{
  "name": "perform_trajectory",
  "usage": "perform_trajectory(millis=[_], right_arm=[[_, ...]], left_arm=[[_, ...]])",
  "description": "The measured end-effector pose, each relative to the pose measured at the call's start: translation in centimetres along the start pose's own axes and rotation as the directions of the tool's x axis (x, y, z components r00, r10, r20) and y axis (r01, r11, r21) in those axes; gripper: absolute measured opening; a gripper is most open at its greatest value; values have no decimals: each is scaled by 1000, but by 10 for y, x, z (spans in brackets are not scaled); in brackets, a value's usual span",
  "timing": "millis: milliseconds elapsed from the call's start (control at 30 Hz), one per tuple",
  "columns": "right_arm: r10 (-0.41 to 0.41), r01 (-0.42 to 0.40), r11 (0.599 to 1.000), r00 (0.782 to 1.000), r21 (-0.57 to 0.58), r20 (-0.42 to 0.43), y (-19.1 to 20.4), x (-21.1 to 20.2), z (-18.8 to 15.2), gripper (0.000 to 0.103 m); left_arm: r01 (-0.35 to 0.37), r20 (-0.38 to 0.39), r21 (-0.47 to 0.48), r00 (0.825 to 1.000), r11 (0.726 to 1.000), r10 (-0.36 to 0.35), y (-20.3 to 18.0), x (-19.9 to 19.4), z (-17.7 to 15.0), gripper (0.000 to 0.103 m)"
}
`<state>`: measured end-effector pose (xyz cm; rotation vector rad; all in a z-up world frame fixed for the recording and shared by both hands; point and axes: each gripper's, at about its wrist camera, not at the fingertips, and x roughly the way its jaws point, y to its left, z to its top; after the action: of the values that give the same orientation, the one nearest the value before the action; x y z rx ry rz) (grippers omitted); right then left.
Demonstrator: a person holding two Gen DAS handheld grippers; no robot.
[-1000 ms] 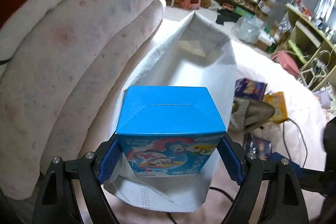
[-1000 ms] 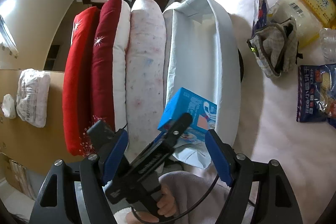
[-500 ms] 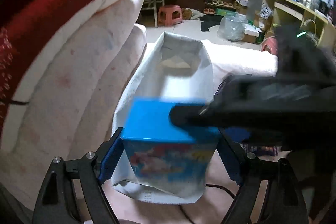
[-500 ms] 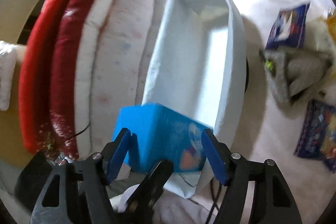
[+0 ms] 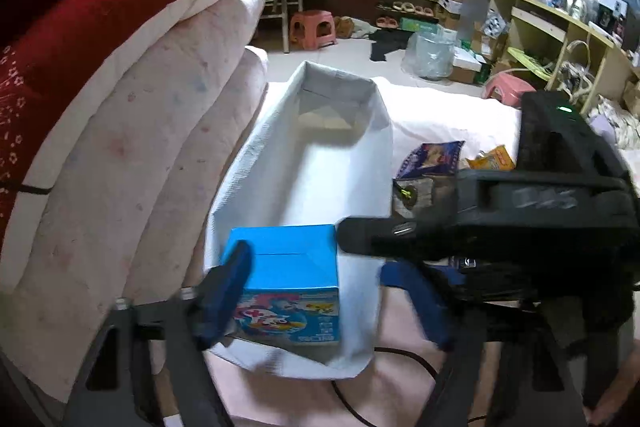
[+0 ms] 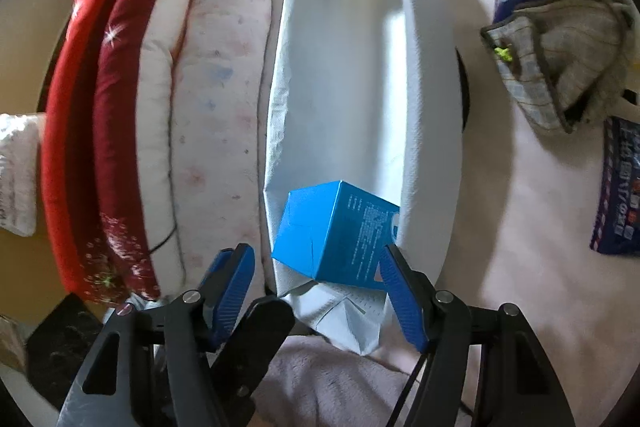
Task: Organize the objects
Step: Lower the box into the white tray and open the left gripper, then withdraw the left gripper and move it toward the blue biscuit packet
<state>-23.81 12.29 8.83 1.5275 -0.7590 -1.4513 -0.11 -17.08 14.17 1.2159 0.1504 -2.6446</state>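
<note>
Left wrist view: a blue box point(image 5: 288, 283) sits in the near end of a long white bag point(image 5: 320, 171). The rest of the bag looks bare inside. The left claw point(image 5: 324, 303) is wide, its blue fingers point(image 5: 228, 291) spread past the box; the left one looks close to the box side, but I cannot tell if it touches. The box front has a bright cartoon picture and small print, too small to read.

Right wrist view: the right claw point(image 6: 320, 291) is wide too and holds nothing. It hangs over the box point(image 6: 336, 235), which lies tilted in the bag point(image 6: 352, 75). Pillows point(image 6: 160, 131) lean along the bag's left side. To the right, on the white sheet point(image 6: 520, 227), lie a gray cloth pouch point(image 6: 560, 67) and a dark blue packet point(image 6: 618, 187) with writing I cannot read.
</note>
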Motion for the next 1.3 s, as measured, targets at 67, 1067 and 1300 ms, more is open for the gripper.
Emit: perform_trajectory(millis=[67,1067,1300], right_arm=[[26,-27,1000,999,16,28,-3,-5,-4,65],[140,-155,961,987,228,83,-32,139,-55,56],[87,-97,983,993,153,74,4,158,-57,57]], left_arm=[[27,8,-52,1000,998,-26,9,-2,1,50],[295,-238,-203,910,934,-339,3,53,-9,21],[173,-162,-157,967,972,-198,7,33,0,28]])
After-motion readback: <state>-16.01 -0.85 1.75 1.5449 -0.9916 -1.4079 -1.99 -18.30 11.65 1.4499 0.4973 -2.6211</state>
